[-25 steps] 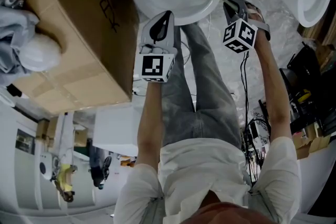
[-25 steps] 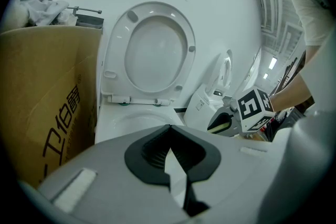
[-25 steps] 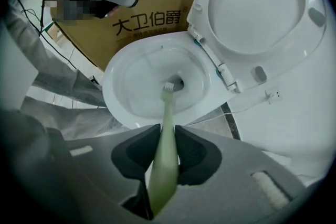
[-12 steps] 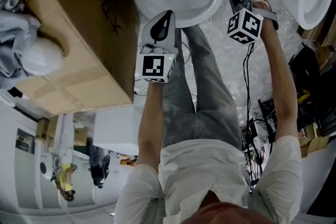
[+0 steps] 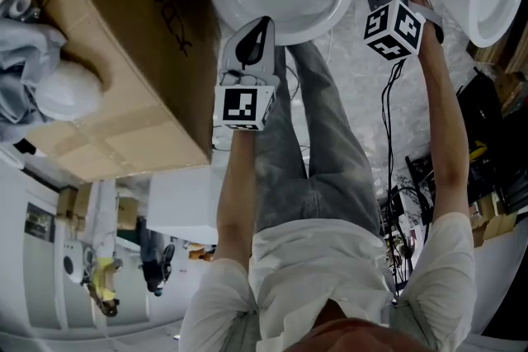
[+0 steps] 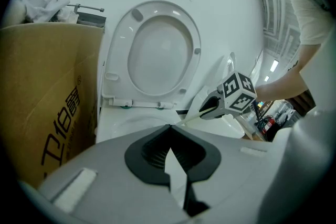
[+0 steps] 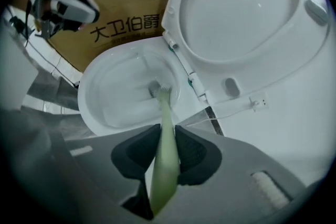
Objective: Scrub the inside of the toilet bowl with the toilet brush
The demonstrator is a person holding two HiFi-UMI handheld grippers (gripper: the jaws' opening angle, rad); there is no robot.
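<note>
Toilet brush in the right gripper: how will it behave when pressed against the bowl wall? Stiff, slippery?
Probably fairly stiff: the toilet brush handle runs straight from the right gripper to the head in the toilet bowl. Likely light, being slim. The smooth tapered handle might twist or slide in the grip under side load.

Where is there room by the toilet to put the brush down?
Bare floor lies beside the toilet bowl, past the cardboard box. Crowded: the box sits close beside the bowl, and the toilet brush reaches into its middle.
</note>
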